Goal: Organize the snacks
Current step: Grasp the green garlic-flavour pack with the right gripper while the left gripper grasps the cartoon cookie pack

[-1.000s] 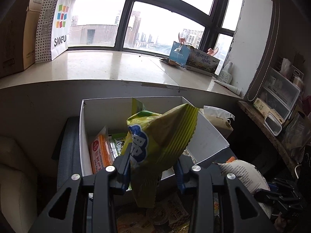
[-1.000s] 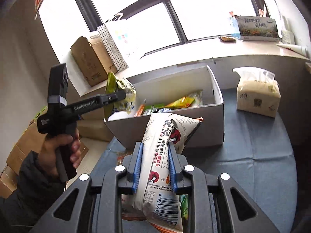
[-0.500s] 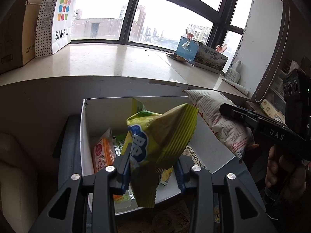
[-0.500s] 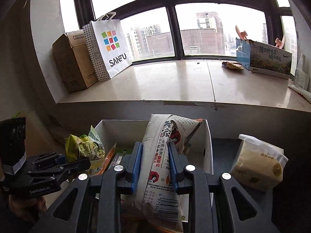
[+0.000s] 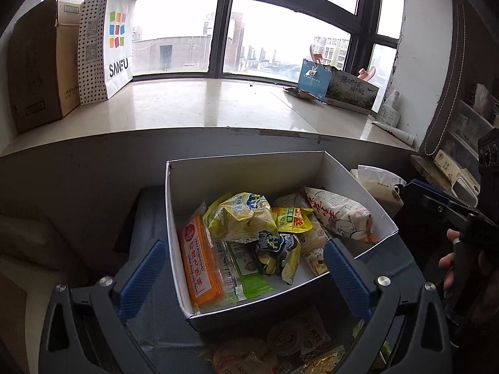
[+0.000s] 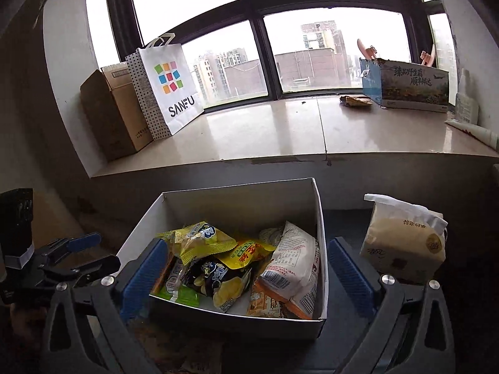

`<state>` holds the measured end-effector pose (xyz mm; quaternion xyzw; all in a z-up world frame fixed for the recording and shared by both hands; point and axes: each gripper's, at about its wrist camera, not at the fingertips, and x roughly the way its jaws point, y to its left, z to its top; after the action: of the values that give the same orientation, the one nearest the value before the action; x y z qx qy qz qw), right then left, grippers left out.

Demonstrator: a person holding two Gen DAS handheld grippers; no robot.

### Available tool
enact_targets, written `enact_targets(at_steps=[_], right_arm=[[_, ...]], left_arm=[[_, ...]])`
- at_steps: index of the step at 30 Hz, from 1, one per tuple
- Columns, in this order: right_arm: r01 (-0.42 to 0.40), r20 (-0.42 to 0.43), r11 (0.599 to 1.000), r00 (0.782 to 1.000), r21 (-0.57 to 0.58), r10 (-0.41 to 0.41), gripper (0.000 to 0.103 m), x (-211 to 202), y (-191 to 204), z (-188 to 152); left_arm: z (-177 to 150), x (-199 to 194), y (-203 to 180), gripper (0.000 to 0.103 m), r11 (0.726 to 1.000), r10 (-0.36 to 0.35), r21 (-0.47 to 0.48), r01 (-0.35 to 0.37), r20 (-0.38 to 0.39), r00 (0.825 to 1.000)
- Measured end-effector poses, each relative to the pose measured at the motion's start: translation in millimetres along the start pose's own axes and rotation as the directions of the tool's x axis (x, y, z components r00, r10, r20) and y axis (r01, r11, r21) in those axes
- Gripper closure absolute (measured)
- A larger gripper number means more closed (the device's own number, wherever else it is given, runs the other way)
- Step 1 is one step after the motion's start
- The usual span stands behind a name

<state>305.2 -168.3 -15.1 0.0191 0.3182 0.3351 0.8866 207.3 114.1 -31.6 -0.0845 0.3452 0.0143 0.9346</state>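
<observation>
Left wrist view: left tool low in frame, blue pads spread wide apart, holding nothing. White box sits centre on the dark surface, between the pads. Inside: orange pack against the left wall, yellow-green bag in the middle on top, dark-and-yellow bag in front of it, small yellow pouch behind that, white bag with red print leaning toward the right wall. More snacks lie on the surface below the box. Right tool at right edge; whether its fingers are parted is not readable here. Tissue pack just right of the box.

Right wrist view: right tool low in frame, pads wide apart, empty. Box centre; white bag at its right, yellow-green bag at left on top. Tissue pack right of box, apart. Left tool at left edge, fingers parted. Paper bag and carton stand on the sill, upper left.
</observation>
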Motion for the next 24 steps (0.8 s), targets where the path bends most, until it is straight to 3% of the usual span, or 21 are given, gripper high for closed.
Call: enact_targets(at_steps=[10,14,18,24], right_arm=[[-0.012,0.039,0.994,0.999,-0.108,0.017,0.0,-91.1,20.8,-72.1],[-0.016,-0.021,0.995,1.0,-0.096,0.014,0.0,-109.0,16.7,-116.9],[-0.026,-0.128,0.994,0.992,-0.109,0.011,0.0,-105.3,14.7,-164.0],[-0.016,-0.217,0.994,0.976,-0.105,-0.007,0.0,-89.8,11.7,-205.0]], left_arm=[[-53.6,-74.9,-32.8,0.0,0.996,-0.079,0.051,0.077,0.046,0.996],[-89.2,-94.5,-42.5,0.0,0.994,-0.093,0.067,0.092,0.024,0.995],[-130.0,-109.6,-47.1,0.0,0.985,-0.174,0.021,0.174,0.018,0.985],[-170.1,-105.2,-57.4,0.0,0.988,-0.148,0.027,0.149,-0.045,0.988]])
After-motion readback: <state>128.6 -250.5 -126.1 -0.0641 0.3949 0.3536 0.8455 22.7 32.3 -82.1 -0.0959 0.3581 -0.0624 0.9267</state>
